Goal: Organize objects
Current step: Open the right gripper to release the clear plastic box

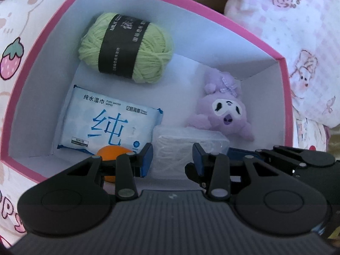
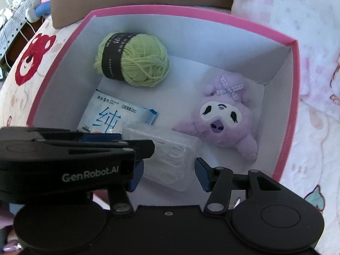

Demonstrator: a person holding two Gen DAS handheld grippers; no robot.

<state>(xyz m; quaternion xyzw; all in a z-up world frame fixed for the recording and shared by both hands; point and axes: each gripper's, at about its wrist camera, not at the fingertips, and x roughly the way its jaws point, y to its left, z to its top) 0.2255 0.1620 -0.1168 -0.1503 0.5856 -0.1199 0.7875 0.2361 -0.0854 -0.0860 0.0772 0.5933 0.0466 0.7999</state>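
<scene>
Left wrist view: pink-rimmed cardboard box (image 1: 286,106) with white lining, set on bedding printed with cartoon figures (image 1: 297,31). Inside: ball of pale green yarn with black paper band (image 1: 125,48) at far wall, flat blue-and-white pack of wet wipes (image 1: 106,119) below it, lilac plush toy with gingham bow (image 1: 223,110) to the right, clear plastic case of white items (image 1: 187,142) on the floor at near centre, touching plush arm and wipes pack. Small orange ball (image 1: 112,152) half hidden behind one finger.

Left gripper (image 1: 172,159): pads apart, nothing pinched, case seen through the gap.

Right gripper (image 2: 169,174): jaws half spread astride the case; pad contact unreadable, so held or released cannot be told.

Step judged: settling case into the box. Best kept flat, lowered straight and let go only once seated.

Obstacles: left gripper crowding the case's edge, plush arm close alongside, orange ball free to roll, near wall tight behind the fingers.
</scene>
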